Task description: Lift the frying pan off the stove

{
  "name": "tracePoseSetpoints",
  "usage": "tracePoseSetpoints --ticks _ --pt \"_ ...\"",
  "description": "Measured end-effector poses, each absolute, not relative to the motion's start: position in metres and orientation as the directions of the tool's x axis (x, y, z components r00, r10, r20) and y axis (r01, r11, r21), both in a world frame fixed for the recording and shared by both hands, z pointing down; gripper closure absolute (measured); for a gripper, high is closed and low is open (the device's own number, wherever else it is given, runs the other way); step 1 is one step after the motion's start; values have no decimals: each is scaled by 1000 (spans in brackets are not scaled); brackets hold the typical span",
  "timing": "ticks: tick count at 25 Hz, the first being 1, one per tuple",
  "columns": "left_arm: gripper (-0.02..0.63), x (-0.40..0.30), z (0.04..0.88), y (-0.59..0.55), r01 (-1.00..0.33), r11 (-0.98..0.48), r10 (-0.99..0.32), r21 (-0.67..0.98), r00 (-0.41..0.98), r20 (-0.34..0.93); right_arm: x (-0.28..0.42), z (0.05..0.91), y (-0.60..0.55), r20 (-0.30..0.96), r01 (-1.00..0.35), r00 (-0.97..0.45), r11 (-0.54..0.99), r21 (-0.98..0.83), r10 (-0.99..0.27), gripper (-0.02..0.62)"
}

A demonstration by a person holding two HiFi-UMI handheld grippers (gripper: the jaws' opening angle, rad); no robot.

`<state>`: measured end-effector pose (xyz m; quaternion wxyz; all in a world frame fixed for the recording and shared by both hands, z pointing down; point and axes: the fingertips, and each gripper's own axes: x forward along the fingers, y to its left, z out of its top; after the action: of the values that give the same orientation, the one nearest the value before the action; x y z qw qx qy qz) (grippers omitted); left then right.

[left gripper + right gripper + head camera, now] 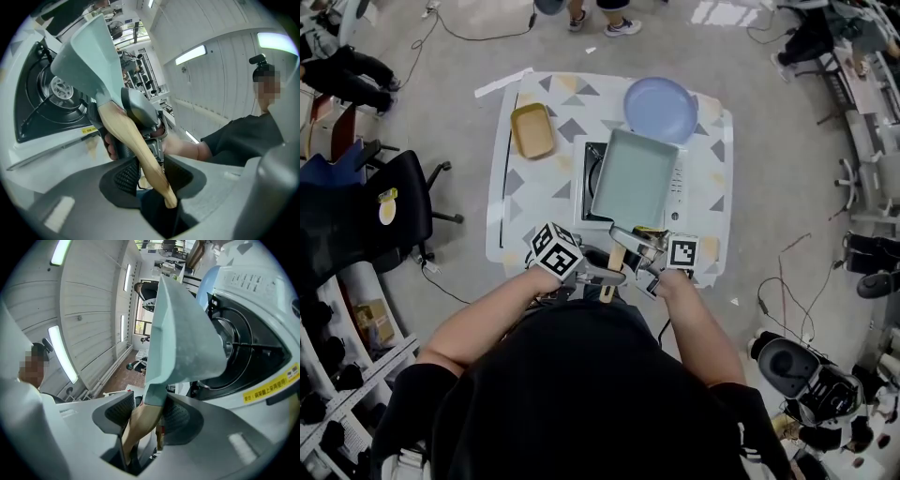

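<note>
The lift itself was the step in hand: both claws were on the handle (616,260), and the pan (635,178) sat at the centre of the frame over the stove (587,183) on the table (511,187). From the gripper views its underside showed, with the burner open to view below, so it looked tipped or just clear of the stove, though I could not tell which.

The left claw (152,173) was narrowed onto the wooden handle near its free end, pads against its sides. The right claw (145,416) pinched the handle further up, just where the wood met the pan's neck.

The next move probably called for raising both claws together and evenly, keeping the pan level, since the weight lay well ahead of the grip.
</note>
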<state>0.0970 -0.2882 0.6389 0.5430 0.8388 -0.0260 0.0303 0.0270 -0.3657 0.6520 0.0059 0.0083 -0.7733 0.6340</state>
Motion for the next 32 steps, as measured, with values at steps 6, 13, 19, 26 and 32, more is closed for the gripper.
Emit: tracePoseSetpoints --ticks 6,13,19,26,32 --pt "449 99 613 -284 -64 -468 35 881 995 91 34 622 -366 10 -24 -998 246 -969 -58 379" --pt "448 104 587 -285 -27 -547 119 836 987 110 45 589 -372 5 -50 -990 321 -946 -140 379" --pt "446 109 566 -281 13 -593 174 805 978 113 56 565 -372 -9 -68 -979 363 -929 -206 379" --pt "446 116 546 -269 61 -627 230 776 967 109 69 540 -362 -3 -102 -967 403 -909 -254 379" --pt "446 122 534 -261 92 -655 265 750 958 113 80 526 -355 5 -138 -953 419 -898 -304 379"
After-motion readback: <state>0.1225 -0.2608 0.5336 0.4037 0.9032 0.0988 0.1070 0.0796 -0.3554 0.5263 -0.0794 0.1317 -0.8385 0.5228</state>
